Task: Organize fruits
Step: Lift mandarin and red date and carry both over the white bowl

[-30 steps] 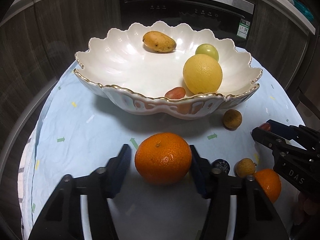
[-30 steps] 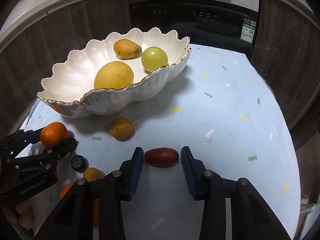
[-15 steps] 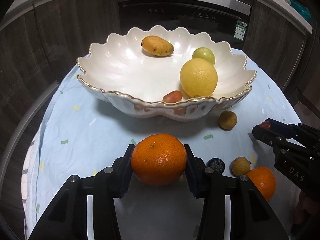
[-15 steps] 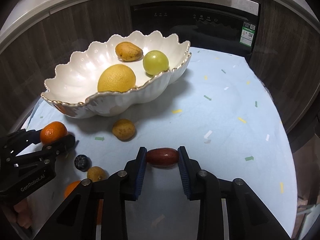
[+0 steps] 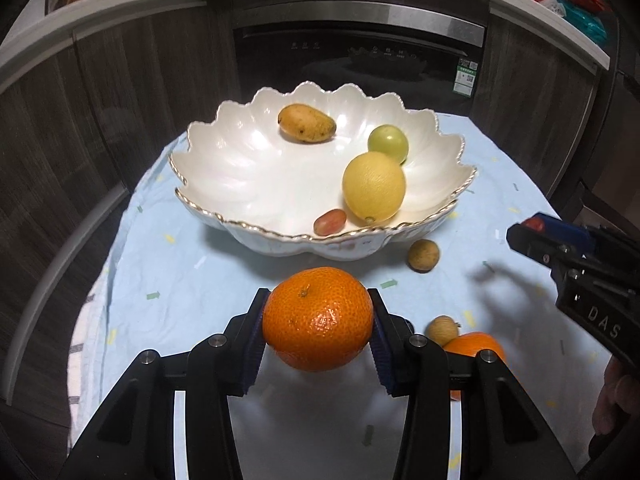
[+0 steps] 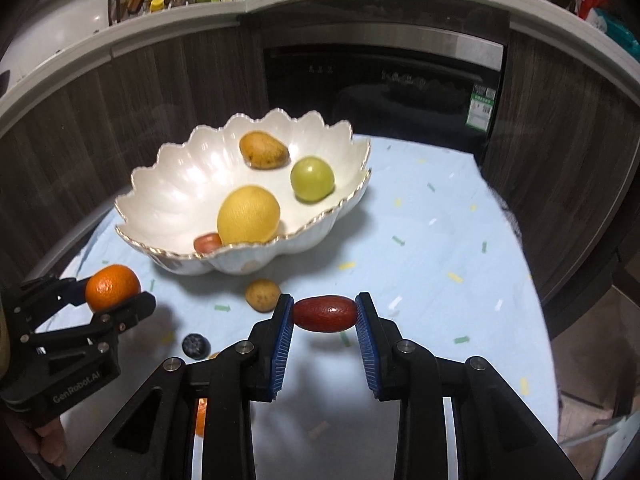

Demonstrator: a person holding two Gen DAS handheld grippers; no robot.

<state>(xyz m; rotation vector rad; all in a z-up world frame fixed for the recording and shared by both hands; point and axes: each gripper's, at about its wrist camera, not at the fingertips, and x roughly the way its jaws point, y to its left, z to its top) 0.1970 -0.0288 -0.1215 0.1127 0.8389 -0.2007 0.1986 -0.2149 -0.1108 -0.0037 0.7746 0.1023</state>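
My left gripper [image 5: 318, 320] is shut on a mandarin orange [image 5: 317, 318] and holds it above the cloth, in front of the white scalloped bowl [image 5: 240, 168]. My right gripper [image 6: 325, 314] is shut on a dark red oblong fruit [image 6: 325, 314], also lifted off the table. The bowl [image 6: 180, 184] holds a mango [image 5: 307, 123], a green round fruit [image 5: 388, 145], a yellow orange [image 5: 374, 186] and a red grape [image 5: 329, 221]. The right gripper shows in the left wrist view [image 5: 524, 232], and the left gripper with its mandarin shows in the right wrist view [image 6: 114, 292].
On the light blue cloth [image 5: 180, 264] lie a brown longan [image 5: 423, 255], a second longan [image 5: 442, 329], another mandarin [image 5: 474, 346] and a blueberry [image 6: 196, 346]. Dark cabinets and an oven [image 5: 360, 52] stand behind the round table.
Both grippers closed on their fruits and lifted them off the cloth. Both views rose and now look down on the bowl from higher up.
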